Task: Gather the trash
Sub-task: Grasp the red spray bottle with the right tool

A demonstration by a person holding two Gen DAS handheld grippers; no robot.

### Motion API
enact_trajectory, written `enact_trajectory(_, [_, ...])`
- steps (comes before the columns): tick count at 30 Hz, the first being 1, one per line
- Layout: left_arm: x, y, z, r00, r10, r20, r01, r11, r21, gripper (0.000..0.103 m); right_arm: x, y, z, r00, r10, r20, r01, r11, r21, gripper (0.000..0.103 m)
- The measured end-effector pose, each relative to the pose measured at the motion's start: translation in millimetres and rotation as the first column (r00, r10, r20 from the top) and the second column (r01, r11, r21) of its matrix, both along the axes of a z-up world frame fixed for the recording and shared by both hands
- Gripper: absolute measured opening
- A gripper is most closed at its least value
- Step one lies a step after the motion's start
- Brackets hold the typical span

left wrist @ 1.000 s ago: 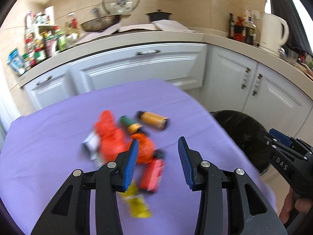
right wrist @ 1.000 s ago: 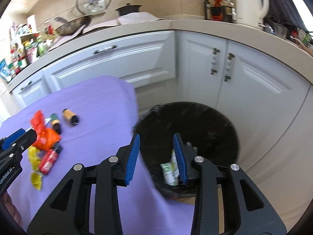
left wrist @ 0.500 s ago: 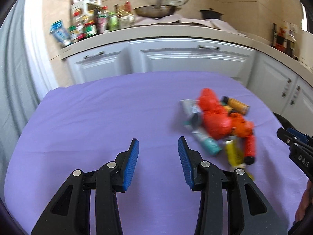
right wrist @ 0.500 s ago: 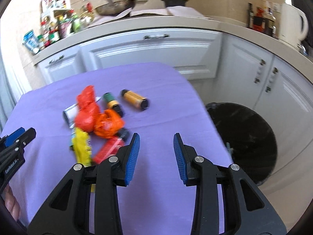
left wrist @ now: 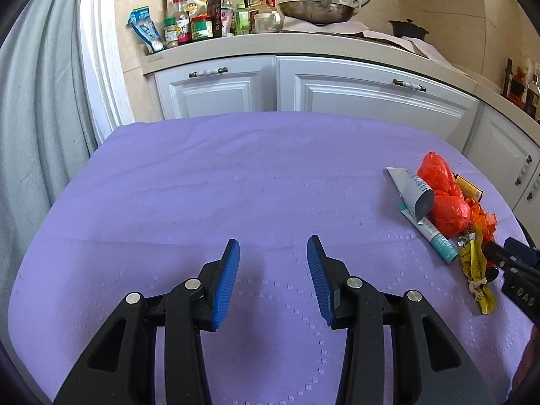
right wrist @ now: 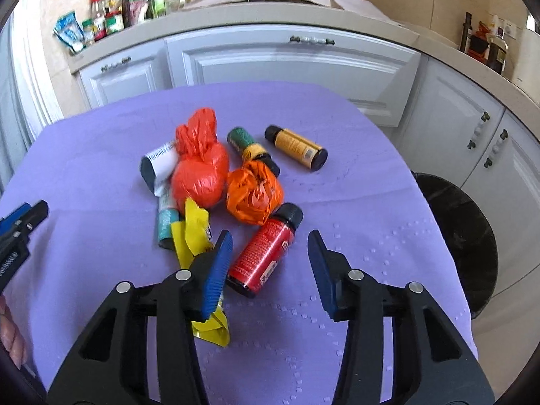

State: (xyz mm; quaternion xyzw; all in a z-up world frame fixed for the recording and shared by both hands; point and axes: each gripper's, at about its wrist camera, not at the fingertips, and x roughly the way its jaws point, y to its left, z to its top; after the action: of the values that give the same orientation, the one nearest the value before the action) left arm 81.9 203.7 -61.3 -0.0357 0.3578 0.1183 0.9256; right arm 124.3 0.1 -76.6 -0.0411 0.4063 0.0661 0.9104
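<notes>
A pile of trash lies on the purple tablecloth: a red bottle, a red bag, an orange bag, a yellow wrapper, a teal tube, a green-capped bottle and a yellow bottle. My right gripper is open, its jaws on either side of the red bottle's lower end. My left gripper is open and empty over bare cloth, left of the pile; the red bag shows at the right of its view.
A black-lined trash bin stands on the floor right of the table. White cabinets and a counter with jars and a pan run behind. A curtain hangs at the left.
My right gripper swung from over the bin to the pile and now straddles the red bottle. My left gripper swung left, away from the pile, onto bare cloth.
</notes>
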Motion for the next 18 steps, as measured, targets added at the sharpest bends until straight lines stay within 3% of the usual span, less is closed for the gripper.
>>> enact_trajectory(10, [2.9, -11.5, -5.4, 0.999, -0.035, -0.020, 0.034, 0.999, -0.016, 0.042, 7.0, -17.4, -5.7, 0.999, -0.034, -0.014, 0.034, 0.999, -0.003, 0.042])
enact_trajectory(12, [3.4, -15.4, -6.1, 0.999, -0.041, -0.025, 0.040, 0.999, -0.019, 0.042, 9.4, -17.4, -6.7, 1.000, -0.026, -0.017, 0.026, 1.000, -0.002, 0.026])
enact_trajectory(13, [3.5, -16.7, -6.4, 0.999, -0.043, -0.027, 0.043, 0.999, -0.020, 0.042, 10.8, -17.7, -7.6, 0.999, -0.020, -0.026, 0.020, 1.000, 0.000, 0.023])
enact_trajectory(18, [3.4, -28.0, -6.6, 0.997, -0.064, -0.034, 0.063, 0.998, -0.020, 0.042, 9.6, -23.8, -8.2, 1.000, -0.011, -0.022, 0.011, 1.000, 0.006, 0.023])
